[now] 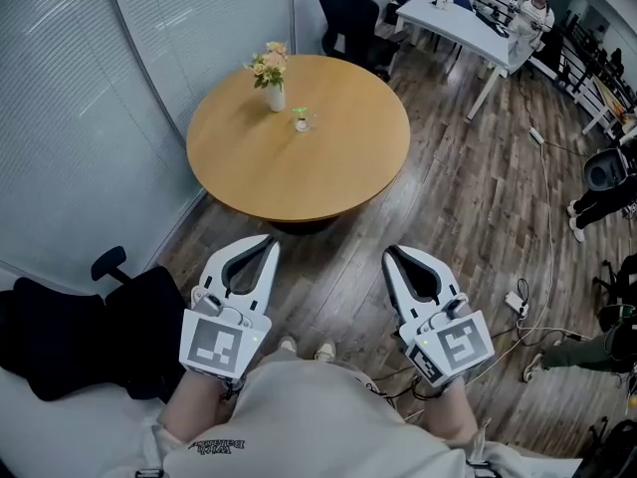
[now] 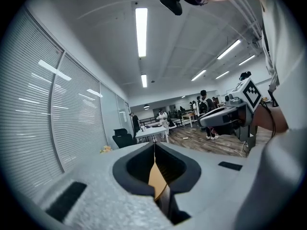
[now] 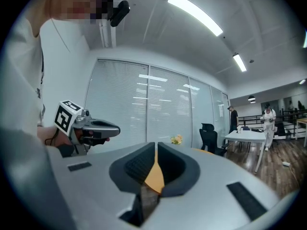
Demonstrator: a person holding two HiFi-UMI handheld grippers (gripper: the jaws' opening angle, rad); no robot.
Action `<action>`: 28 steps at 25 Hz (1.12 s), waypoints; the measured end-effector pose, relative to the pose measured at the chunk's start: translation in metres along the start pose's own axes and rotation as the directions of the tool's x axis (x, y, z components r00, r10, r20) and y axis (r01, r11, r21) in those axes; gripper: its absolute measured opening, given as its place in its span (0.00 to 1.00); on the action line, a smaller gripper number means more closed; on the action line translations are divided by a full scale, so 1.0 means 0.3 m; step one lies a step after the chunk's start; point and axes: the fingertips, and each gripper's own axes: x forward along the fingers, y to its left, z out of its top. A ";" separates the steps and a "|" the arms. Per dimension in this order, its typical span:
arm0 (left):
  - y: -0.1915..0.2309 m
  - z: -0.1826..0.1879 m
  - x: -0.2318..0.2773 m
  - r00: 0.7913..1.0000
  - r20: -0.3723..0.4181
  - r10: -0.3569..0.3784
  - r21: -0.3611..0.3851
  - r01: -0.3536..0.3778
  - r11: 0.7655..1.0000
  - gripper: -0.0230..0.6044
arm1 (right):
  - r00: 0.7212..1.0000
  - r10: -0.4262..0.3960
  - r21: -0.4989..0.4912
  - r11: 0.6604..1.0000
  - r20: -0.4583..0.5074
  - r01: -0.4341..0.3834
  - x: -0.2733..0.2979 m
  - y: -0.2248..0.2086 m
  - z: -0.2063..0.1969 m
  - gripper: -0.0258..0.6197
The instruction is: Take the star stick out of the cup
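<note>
A small clear cup (image 1: 302, 120) with a green-topped stick in it stands on the round wooden table (image 1: 328, 167), next to a white vase of flowers (image 1: 271, 73). Both grippers hang well short of the table, over the floor near my body. My left gripper (image 1: 270, 241) is shut with nothing in it; its jaw tips meet in the left gripper view (image 2: 154, 145). My right gripper (image 1: 389, 253) is also shut and holds nothing, as the right gripper view confirms (image 3: 156, 145). The cup is not visible in either gripper view; only the flowers (image 3: 177, 139) show.
A glass wall with blinds (image 1: 149, 28) runs along the left. A black office chair (image 1: 90, 327) stands at my left. Cables and a power strip (image 1: 518, 302) lie on the wood floor at the right. A white desk (image 1: 460, 23) with people around it stands at the back.
</note>
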 end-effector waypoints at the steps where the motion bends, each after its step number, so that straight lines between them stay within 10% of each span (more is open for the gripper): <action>1: -0.010 -0.001 0.006 1.000 -0.003 0.003 -0.002 -0.003 1.000 0.07 | 1.000 0.002 -0.009 1.000 -0.004 -0.002 -0.005 -0.006 -0.003 0.10; 28: 0.029 -0.056 0.115 0.999 0.015 0.031 -0.052 -0.030 0.998 0.07 | 0.997 0.055 -0.072 0.996 -0.058 -0.059 0.108 -0.076 -0.051 0.10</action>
